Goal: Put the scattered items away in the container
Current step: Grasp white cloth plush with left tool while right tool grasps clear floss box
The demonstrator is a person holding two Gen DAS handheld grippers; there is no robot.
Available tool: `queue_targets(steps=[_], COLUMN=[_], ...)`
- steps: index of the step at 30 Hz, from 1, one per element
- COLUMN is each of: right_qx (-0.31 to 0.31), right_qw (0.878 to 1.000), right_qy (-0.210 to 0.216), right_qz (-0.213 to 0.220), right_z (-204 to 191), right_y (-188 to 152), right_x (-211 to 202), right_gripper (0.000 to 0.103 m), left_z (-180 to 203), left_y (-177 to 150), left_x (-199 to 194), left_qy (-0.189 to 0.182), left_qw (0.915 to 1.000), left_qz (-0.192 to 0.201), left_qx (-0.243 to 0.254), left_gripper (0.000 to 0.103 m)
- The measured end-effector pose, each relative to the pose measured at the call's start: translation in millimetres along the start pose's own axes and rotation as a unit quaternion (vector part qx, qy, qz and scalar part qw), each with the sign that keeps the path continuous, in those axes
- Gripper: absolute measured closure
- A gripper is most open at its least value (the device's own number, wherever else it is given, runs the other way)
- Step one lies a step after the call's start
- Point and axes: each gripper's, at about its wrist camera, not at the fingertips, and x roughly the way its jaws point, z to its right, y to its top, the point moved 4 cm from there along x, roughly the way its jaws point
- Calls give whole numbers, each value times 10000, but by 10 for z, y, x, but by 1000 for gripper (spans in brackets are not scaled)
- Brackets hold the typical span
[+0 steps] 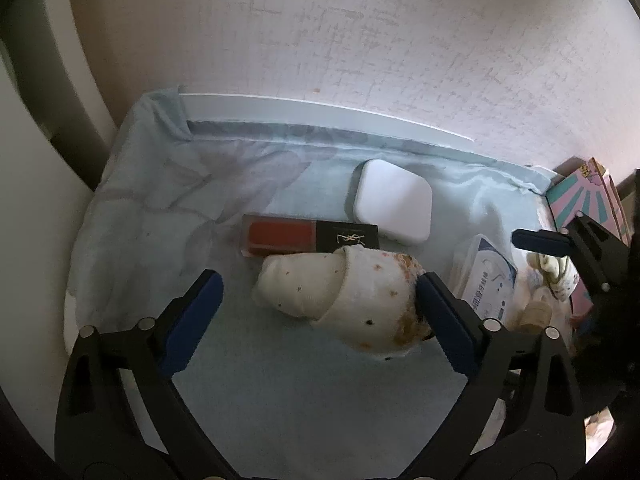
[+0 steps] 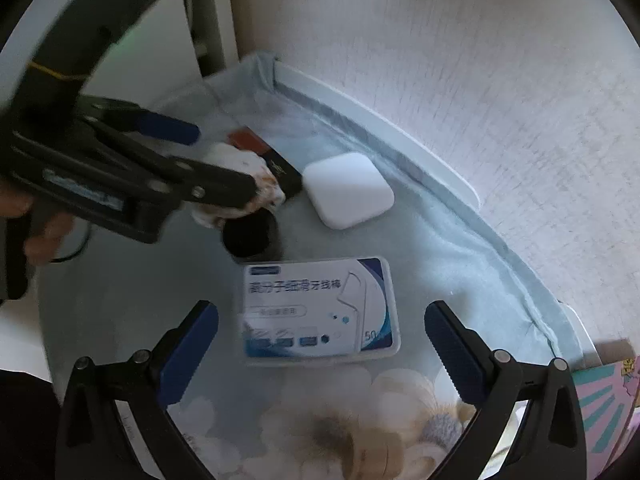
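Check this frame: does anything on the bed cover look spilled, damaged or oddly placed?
Nothing looks spilled or broken. The rolled sock has brownish blotches at one end, stain or pattern, I cannot tell. It lies against the lipstick, with the white case and floss box loose nearby on the rumpled cover.
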Motion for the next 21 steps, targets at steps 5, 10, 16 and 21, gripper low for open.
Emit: queue_targets(steps=[5, 10, 16, 21], right_qx=[12, 211, 176, -3], right_qw=[9997, 9988, 9987, 9971], right_qy=[83, 247, 223, 298], right_qz=[-239, -365, -425, -702], right_z=[15, 47, 68, 80], right_y=[-5, -25, -5, 60], right_x=[225, 350, 351, 374], right_gripper=[1, 0, 0, 1], left_z=[60, 53, 81, 69], left_y=[22, 24, 20, 2], left_x=[64, 75, 74, 32], left_qy=[-145, -201, -202, -225], left_qw=[9999, 9997, 9997, 9997], left_qz=[15, 38, 63, 80], left_qx=[68, 106, 103, 66], left_gripper=[29, 40, 50, 64])
